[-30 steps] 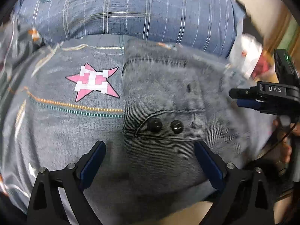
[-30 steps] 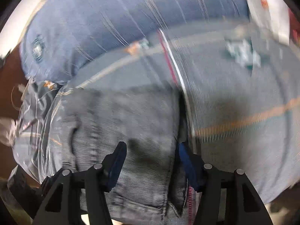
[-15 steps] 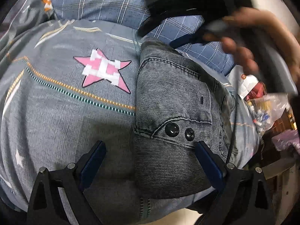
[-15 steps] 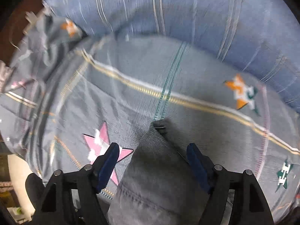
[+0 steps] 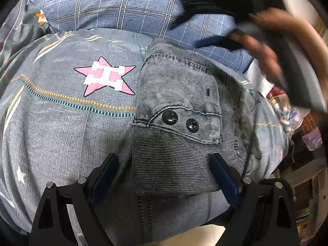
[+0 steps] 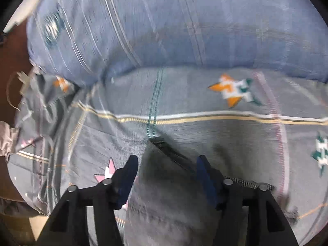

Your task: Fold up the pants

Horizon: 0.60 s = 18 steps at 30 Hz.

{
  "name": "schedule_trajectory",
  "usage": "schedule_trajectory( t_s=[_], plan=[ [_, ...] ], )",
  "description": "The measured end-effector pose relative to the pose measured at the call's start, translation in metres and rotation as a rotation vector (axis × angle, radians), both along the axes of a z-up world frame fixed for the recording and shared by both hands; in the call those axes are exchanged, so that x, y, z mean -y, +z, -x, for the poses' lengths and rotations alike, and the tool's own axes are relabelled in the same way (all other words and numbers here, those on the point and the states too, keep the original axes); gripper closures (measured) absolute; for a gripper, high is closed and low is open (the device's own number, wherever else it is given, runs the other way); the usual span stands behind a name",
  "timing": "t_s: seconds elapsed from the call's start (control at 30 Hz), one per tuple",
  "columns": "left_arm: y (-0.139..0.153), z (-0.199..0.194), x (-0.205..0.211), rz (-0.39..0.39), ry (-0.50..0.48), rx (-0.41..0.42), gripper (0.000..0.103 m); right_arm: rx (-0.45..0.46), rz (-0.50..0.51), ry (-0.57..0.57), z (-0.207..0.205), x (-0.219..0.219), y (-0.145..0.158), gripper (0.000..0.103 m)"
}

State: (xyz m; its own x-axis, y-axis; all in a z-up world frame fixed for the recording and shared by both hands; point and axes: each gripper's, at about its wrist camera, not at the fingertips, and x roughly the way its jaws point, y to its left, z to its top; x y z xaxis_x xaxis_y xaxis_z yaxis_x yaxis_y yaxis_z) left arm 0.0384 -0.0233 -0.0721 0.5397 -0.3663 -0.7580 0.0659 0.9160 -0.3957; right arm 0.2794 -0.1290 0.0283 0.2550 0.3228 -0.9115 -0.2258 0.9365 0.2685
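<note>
The grey denim pants point(image 5: 178, 127) lie folded into a compact stack on the patterned bedsheet, with two black buttons on a pocket flap facing up. My left gripper point(image 5: 164, 174) is open and empty, its fingers astride the near end of the stack. My right gripper point(image 5: 209, 30) appears blurred at the upper right of the left wrist view, above the far end of the pants. In the right wrist view the right gripper point(image 6: 166, 174) is open and empty over the pants' far corner point(image 6: 164, 194).
A grey bedsheet with a pink star point(image 5: 106, 78) and an orange-green star point(image 6: 233, 92) covers the bed. A blue plaid pillow point(image 5: 123, 6) lies along the far side. Clutter and bags point(image 5: 287, 106) sit beyond the bed's right edge.
My right gripper has lifted off the pants and swung over their far end. My left gripper has stayed open over the near end.
</note>
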Motion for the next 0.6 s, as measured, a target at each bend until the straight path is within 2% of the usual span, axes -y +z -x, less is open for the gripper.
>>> schedule_trajectory(
  t_s=[0.07,0.13,0.17,0.23,0.3,0.33,0.4,0.5,0.6],
  plan=[
    [0.009,0.005,-0.003,0.007,0.012,0.028,0.012,0.040,-0.047,-0.015,0.030,0.030,0.016,0.039],
    [0.017,0.009,-0.002,0.005,0.021,0.063,0.012,0.031,-0.086,-0.021,0.049,0.054,0.015,0.038],
    [0.016,0.008,0.001,-0.005,0.012,0.055,0.012,0.018,-0.110,-0.027,0.059,0.067,0.007,0.038],
    [0.001,0.003,0.012,-0.042,-0.031,-0.023,0.012,-0.022,-0.131,-0.075,0.077,0.095,-0.012,0.037],
    [-0.006,0.002,0.016,-0.054,-0.029,-0.046,0.012,-0.161,-0.095,-0.114,0.079,0.119,-0.065,0.036],
    [-0.002,0.003,0.016,-0.057,-0.033,-0.037,0.012,-0.151,-0.165,-0.132,0.081,0.130,-0.070,0.036],
    [0.013,0.008,0.012,-0.060,-0.029,0.000,0.013,-0.108,-0.247,-0.175,0.091,0.150,-0.051,0.036],
    [0.034,0.015,-0.005,-0.063,0.007,0.064,0.013,0.008,-0.257,-0.175,0.109,0.164,-0.023,0.035],
    [0.037,0.010,-0.028,-0.019,0.046,0.042,0.012,-0.012,-0.340,-0.164,0.135,0.178,-0.022,0.033]
  ],
)
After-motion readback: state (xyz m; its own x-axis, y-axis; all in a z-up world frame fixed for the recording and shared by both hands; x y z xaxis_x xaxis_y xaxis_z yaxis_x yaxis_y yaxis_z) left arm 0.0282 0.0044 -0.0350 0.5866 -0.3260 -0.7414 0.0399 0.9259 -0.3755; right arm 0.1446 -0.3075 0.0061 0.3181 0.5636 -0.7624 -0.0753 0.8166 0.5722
